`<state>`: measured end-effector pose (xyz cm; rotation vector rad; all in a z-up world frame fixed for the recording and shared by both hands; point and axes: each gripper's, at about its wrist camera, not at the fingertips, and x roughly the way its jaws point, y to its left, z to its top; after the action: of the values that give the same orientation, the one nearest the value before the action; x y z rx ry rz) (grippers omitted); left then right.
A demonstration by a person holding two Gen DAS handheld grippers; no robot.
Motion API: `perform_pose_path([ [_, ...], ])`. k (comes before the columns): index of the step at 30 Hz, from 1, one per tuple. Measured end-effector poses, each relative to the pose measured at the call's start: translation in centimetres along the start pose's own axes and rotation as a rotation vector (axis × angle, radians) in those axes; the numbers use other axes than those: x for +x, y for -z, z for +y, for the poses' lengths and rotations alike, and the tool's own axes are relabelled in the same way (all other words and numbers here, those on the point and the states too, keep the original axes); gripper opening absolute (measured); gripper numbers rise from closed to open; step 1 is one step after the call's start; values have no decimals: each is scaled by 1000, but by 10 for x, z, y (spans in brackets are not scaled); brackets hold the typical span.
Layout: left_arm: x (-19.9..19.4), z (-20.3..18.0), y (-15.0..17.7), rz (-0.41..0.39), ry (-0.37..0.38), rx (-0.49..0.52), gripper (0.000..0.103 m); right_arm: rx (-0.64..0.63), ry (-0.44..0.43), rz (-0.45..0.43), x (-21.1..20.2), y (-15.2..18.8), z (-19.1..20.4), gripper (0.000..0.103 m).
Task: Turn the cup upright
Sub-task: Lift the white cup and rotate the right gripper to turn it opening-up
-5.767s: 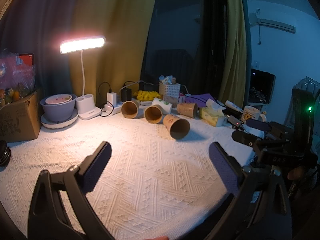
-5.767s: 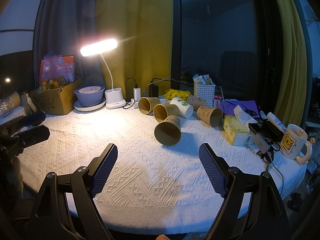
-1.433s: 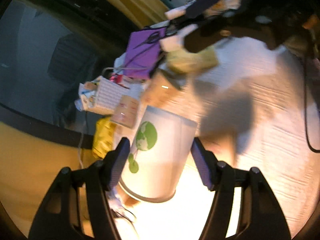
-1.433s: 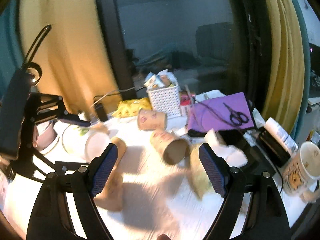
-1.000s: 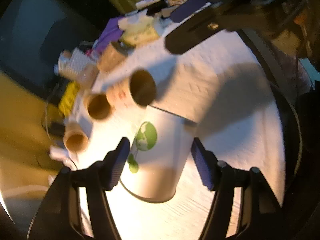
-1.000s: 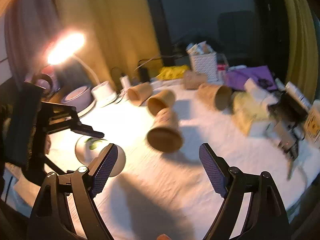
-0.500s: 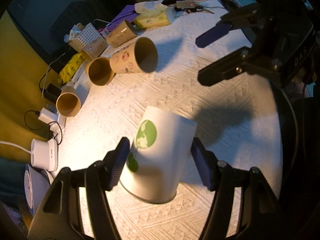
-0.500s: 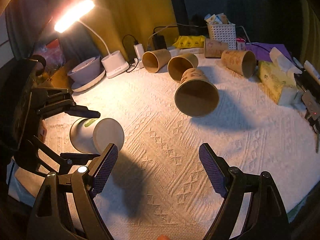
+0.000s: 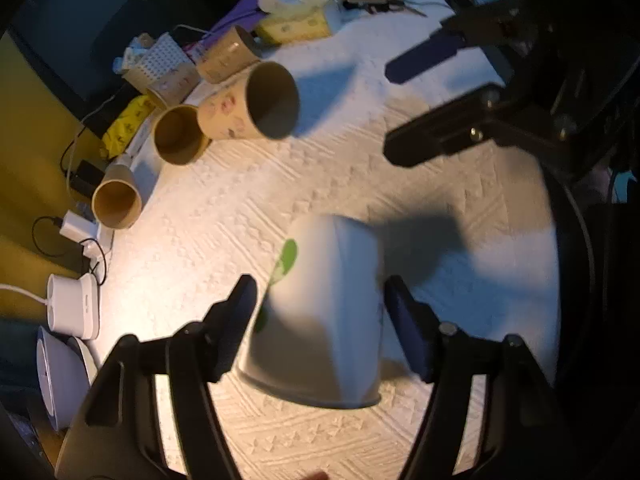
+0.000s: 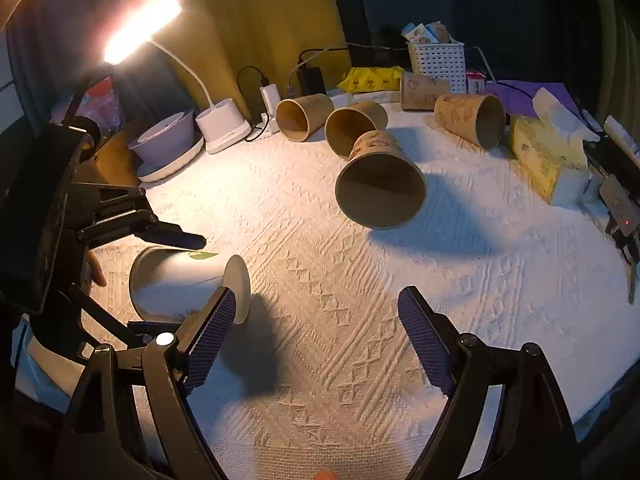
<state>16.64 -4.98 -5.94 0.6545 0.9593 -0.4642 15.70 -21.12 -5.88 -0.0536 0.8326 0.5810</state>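
A white paper cup with a green print (image 9: 324, 312) sits between the fingers of my left gripper (image 9: 320, 316), tilted, its base toward the table's white cloth (image 9: 248, 208). The jaws stand a little off its sides, and I cannot tell if they still touch it. In the right wrist view the same cup (image 10: 180, 280) lies nearly on its side at the left, low over the cloth, with the left gripper (image 10: 168, 280) around it. My right gripper (image 10: 312, 328) is open and empty above the cloth's front middle.
Several brown paper cups lie on their sides at the back, the nearest one (image 10: 380, 184) mid-table. A lit desk lamp (image 10: 224, 124), a bowl on a plate (image 10: 168, 140), a white basket (image 10: 436, 60), a tissue box (image 10: 548, 160) and cables line the edges.
My left gripper has carried the white cup from the back row to the front left and turned it. In the last half second the jaws widened and the cup rotated between them.
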Motion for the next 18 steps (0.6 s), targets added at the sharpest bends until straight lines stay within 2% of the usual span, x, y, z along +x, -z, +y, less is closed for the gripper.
perform_pose_path([
  [1, -3, 1, 0, -10, 1, -9, 79, -1, 0, -1, 0, 0, 0, 86],
  [3, -9, 3, 0, -31, 10, -30, 82, -7, 1, 0, -1, -1, 1, 86],
  [8, -23, 5, 4, -70, 17, -81, 83, -56, 4, 8, -1, -4, 5, 86],
  [12, -38, 8, 19, -98, 4, -148, 83, -169, -9, 34, 0, -12, 16, 86],
  [18, -70, 19, 63, -192, -17, -375, 83, -387, -73, 96, 0, -25, 47, 86],
])
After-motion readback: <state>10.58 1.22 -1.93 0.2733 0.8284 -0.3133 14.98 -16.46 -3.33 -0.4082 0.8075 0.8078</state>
